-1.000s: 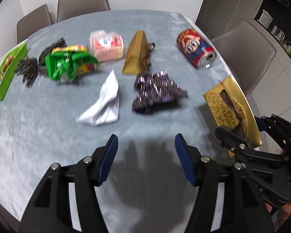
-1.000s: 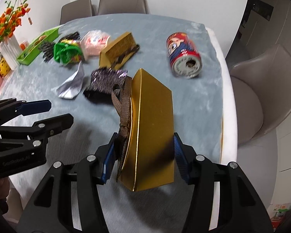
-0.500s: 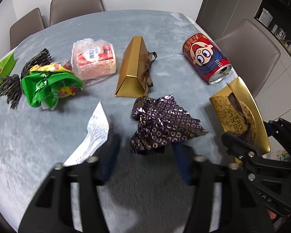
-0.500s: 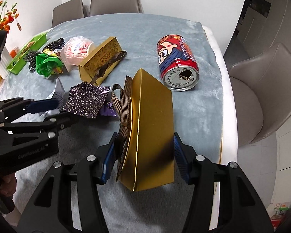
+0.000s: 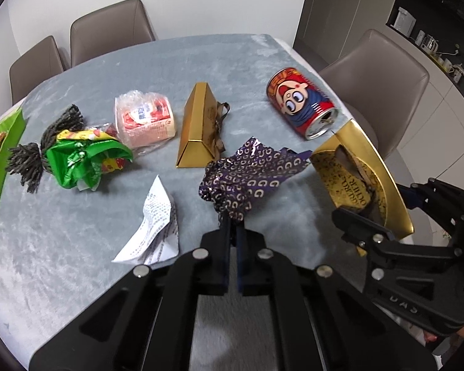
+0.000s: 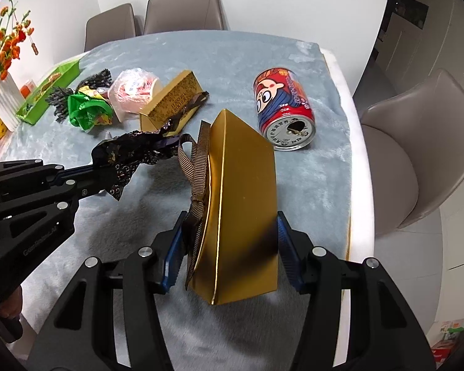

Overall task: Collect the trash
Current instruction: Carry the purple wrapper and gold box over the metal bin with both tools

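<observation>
Closing since a second ago, the left gripper jaws now pinch the purple wrapper mid-counter, lifting it for collection. Right gripper jaws grip the gold box, clear above the counter's right edge.

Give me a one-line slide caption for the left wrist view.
Left gripper pinches the purple wrapper above the grey tablecloth; right gripper holds a gold box.

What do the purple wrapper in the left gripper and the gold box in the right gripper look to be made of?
Purple wrapper: thin metallised foil or film, likely; it holds sharp crinkles and glints. Gold box: stiff card with a mirror-gold laminate, seemingly; flat panels, crisp folded edges, soft reflections. Its ribbon looks like woven fabric.
</observation>
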Action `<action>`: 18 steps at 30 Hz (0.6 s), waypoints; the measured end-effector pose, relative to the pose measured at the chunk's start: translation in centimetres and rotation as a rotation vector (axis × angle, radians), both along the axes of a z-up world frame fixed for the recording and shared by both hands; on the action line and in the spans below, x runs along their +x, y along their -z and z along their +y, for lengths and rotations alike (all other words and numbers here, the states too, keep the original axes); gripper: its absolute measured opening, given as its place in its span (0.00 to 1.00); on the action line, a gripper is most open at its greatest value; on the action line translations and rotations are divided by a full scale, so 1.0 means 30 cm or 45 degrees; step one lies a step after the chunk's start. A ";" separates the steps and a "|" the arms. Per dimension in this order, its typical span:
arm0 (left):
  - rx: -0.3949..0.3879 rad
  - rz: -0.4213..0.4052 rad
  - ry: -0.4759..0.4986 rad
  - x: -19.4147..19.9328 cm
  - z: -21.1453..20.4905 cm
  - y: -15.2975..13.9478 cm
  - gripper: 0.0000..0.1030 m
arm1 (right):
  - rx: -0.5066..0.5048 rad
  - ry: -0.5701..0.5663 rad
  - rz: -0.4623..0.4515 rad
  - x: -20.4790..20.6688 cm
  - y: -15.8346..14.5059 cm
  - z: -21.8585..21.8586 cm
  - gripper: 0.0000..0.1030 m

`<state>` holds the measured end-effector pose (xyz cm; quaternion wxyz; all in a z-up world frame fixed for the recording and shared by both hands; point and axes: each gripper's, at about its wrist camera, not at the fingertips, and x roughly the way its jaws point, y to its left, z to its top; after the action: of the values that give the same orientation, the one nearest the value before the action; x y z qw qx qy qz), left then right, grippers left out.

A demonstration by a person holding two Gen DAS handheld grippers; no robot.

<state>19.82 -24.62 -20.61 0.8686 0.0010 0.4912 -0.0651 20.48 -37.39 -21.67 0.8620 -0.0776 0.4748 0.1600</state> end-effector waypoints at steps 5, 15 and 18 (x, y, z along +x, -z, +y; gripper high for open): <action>0.004 -0.029 0.067 -0.057 -0.030 -0.057 0.03 | 0.005 0.053 -0.038 -0.068 -0.055 -0.036 0.51; -0.003 -0.062 0.374 -0.152 -0.308 -0.121 0.03 | 0.012 0.338 -0.080 -0.261 -0.117 -0.313 0.51; -0.015 -0.063 0.464 -0.180 -0.438 -0.128 0.03 | 0.015 0.444 -0.082 -0.325 -0.123 -0.447 0.51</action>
<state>14.43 -37.77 -16.78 0.8541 0.0864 0.4611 -0.2245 10.73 -50.81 -17.98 0.8919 0.0059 0.4521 0.0083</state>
